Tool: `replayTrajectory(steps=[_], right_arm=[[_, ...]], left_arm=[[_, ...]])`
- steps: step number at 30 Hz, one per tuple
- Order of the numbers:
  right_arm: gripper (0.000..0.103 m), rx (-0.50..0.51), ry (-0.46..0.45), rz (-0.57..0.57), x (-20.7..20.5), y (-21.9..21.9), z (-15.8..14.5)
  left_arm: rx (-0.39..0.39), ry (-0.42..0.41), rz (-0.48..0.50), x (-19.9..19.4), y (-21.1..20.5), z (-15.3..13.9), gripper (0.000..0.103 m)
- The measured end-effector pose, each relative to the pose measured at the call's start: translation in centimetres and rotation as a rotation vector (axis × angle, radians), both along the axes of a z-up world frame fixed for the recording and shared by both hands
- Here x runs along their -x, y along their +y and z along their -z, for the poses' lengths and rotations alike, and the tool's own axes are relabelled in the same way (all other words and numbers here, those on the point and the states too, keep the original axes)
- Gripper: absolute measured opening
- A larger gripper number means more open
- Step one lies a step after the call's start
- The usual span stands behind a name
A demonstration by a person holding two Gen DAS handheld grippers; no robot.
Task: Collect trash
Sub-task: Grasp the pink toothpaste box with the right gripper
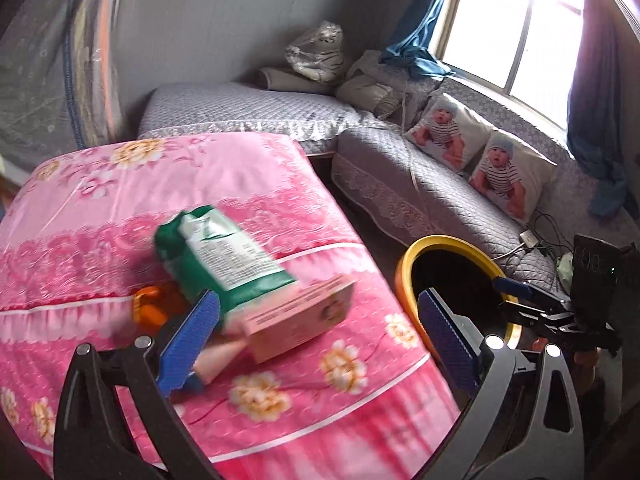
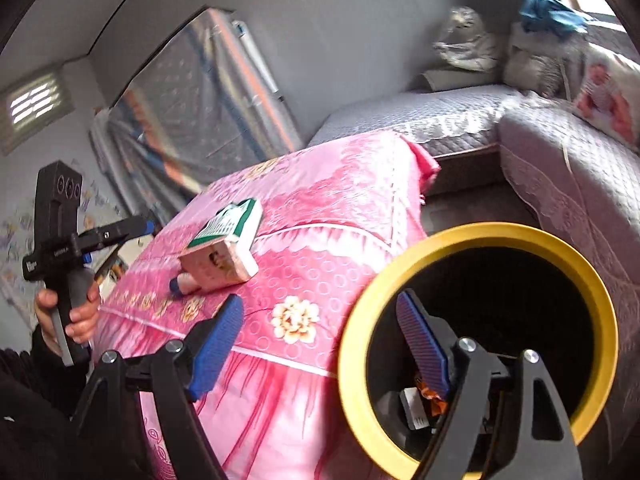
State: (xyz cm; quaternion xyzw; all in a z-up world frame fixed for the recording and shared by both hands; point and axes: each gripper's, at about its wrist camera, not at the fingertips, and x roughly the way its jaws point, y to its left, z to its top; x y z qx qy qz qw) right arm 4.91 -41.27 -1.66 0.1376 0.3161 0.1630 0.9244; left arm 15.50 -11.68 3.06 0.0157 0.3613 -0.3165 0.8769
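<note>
On the pink flowered cloth (image 1: 120, 200) lie a green and white carton (image 1: 224, 256), a pink box (image 1: 304, 320), an orange wrapper (image 1: 150, 306) and a pink tube (image 1: 218, 360). My left gripper (image 1: 316, 336) is open and empty, just short of the pile. A yellow-rimmed black bin (image 2: 476, 240) stands right of the table; it also shows in the left wrist view (image 1: 404, 276). My right gripper (image 2: 320, 340) is open and empty, its right finger over the bin mouth. Some trash (image 2: 420, 404) lies inside the bin. The carton (image 2: 230, 224), box (image 2: 220, 264) and tube (image 2: 182, 282) show in the right wrist view.
A grey quilted sofa (image 1: 420, 184) with two baby-print cushions (image 1: 448, 132) runs behind and to the right. A window (image 1: 512, 28) with blue curtains is above it. A wrapped mattress (image 2: 192, 108) leans on the wall. Cables and a socket strip (image 1: 532, 236) lie on the sofa.
</note>
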Motion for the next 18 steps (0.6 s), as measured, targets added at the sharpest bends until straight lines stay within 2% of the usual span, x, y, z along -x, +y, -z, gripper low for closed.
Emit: replayTrajectory(steps=[2, 5, 7, 9, 11, 13, 18], right_arm=[[0.076, 0.079, -0.004, -0.142, -1.7, 3.2, -0.4], [0.076, 0.258, -0.017, -0.272, -4.0, 7.5, -0.6], [0.076, 0.348, -0.014, -0.340, -5.5, 9.6, -0.5], [0.076, 0.430, -0.011, -0.399, -6.9, 11.2, -0.3], [0.076, 0.510, -0.006, -0.447, -8.3, 12.4, 0.0], [0.076, 0.565, -0.002, -0.477, -9.3, 12.8, 0.3], [0.076, 0.615, 0.032, -0.563, -11.9, 14.3, 1.3]], left_arm=[[-0.011, 0.022, -0.060, -0.2, 3.5, 0.3, 0.095], [-0.018, 0.036, -0.177, -0.3, 8.2, 0.5, 0.095], [-0.031, 0.009, -0.253, 0.0, 10.9, 0.6, 0.095], [-0.035, -0.018, -0.286, 0.5, 12.9, 0.6, 0.095], [-0.028, -0.007, -0.294, 0.7, 14.7, 1.0, 0.095], [-0.009, 0.019, -0.319, 0.7, 16.2, 1.3, 0.095], [0.083, 0.105, -0.340, 0.2, 18.5, 2.3, 0.095]])
